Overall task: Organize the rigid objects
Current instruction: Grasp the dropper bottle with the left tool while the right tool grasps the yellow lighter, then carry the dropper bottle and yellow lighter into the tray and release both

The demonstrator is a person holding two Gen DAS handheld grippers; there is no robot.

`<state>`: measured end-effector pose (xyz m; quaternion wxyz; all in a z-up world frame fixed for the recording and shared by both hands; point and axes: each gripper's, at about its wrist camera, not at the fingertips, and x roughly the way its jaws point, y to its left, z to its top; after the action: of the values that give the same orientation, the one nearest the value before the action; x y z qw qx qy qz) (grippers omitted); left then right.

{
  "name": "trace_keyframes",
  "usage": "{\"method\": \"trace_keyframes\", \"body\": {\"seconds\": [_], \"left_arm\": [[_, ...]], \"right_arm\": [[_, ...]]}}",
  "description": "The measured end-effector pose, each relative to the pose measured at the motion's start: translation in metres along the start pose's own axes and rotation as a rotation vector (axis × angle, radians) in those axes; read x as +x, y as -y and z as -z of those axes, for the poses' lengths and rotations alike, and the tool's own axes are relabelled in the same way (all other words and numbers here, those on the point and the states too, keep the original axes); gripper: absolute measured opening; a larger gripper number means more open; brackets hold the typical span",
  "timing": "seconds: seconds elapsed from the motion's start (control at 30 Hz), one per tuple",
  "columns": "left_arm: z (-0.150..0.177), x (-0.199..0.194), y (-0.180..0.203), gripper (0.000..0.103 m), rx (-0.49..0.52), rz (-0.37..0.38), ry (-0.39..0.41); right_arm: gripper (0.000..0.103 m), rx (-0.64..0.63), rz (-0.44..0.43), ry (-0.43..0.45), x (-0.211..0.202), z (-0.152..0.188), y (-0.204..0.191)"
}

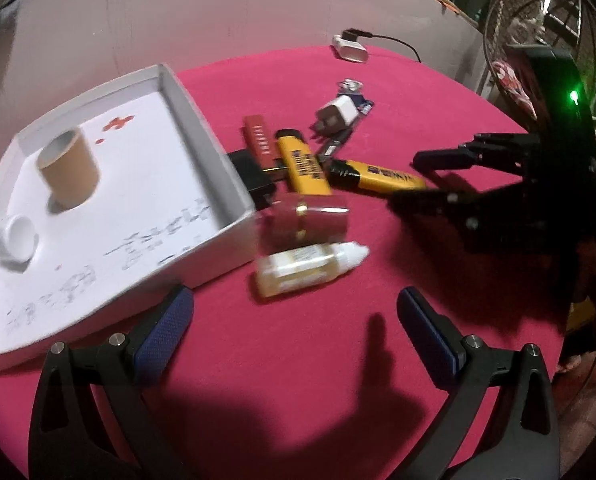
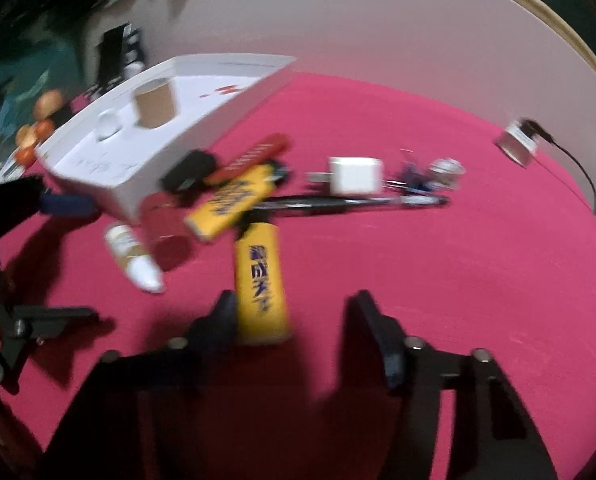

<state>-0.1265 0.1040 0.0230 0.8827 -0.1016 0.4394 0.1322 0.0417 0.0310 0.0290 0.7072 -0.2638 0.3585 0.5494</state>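
A white box (image 1: 214, 152) on the red cloth holds a cardboard tube (image 1: 69, 164) and a white cap (image 1: 16, 240). Beside it lie a small dropper bottle (image 1: 307, 266), a dark red case (image 1: 307, 220), two yellow lighters (image 1: 303, 164) (image 1: 377, 178), a red stick (image 1: 260, 142) and a white charger plug (image 1: 335, 114). My left gripper (image 1: 294, 320) is open, just short of the bottle. My right gripper (image 2: 294, 316) is open, its left finger against the near yellow lighter (image 2: 262, 284). The box (image 2: 202, 128) and bottle (image 2: 132, 258) also show in the right wrist view.
A white adapter (image 1: 349, 48) with a black cable lies at the far edge of the cloth. A pen (image 2: 337, 202) and a small blue item (image 2: 413, 176) lie past the plug (image 2: 355, 176). A pale wall backs the table; a wire fan (image 1: 537, 40) stands right.
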Motion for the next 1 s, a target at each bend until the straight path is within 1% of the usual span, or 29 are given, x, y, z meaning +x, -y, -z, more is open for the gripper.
{"method": "trace_keyframes", "body": {"seconds": [0.1, 0.33, 0.37, 0.4, 0.43, 0.47, 0.5, 0.53, 0.57, 0.73, 0.9, 1.0], "left_arm": [[-0.004, 0.009, 0.007, 0.102, -0.009, -0.009, -0.013], [-0.015, 0.024, 0.013, 0.102, -0.032, -0.056, -0.016], [-0.015, 0.025, 0.013, 0.099, -0.030, -0.068, -0.015], [-0.013, 0.024, 0.015, 0.086, -0.018, -0.097, -0.008], [-0.012, 0.023, 0.017, 0.075, -0.009, -0.096, 0.008], [-0.012, 0.021, 0.017, 0.064, -0.007, -0.089, 0.015], [-0.011, 0.021, 0.016, 0.063, -0.007, -0.086, 0.008], [-0.010, 0.019, 0.015, 0.063, -0.006, -0.083, 0.011], [-0.007, 0.017, 0.015, 0.063, -0.011, -0.081, 0.016], [0.000, 0.005, 0.014, 0.063, -0.029, -0.066, 0.041], [-0.003, -0.020, 0.012, 0.063, -0.047, -0.062, 0.112], [-0.009, -0.036, 0.009, 0.063, -0.060, -0.069, 0.157]], "right_arm": [[0.056, 0.007, -0.033, 0.009, -0.002, 0.001, 0.001], [0.057, -0.037, -0.027, 0.014, 0.012, -0.015, -0.014], [0.056, -0.042, -0.027, 0.012, 0.012, -0.014, -0.015], [0.056, -0.046, -0.024, 0.013, 0.011, -0.013, -0.015], [0.053, -0.045, -0.026, 0.013, 0.010, -0.010, -0.015], [0.044, -0.045, -0.028, 0.015, 0.008, -0.009, -0.014], [0.037, -0.035, -0.035, 0.017, 0.005, -0.007, -0.012], [0.026, -0.025, -0.042, 0.017, 0.003, -0.006, -0.010], [0.022, -0.009, -0.046, 0.018, 0.001, -0.003, -0.007], [0.022, 0.054, -0.065, 0.037, -0.009, 0.003, -0.001], [0.022, 0.106, -0.080, 0.109, -0.034, 0.002, 0.006], [0.022, 0.111, -0.077, 0.147, -0.049, -0.004, 0.007]]}}
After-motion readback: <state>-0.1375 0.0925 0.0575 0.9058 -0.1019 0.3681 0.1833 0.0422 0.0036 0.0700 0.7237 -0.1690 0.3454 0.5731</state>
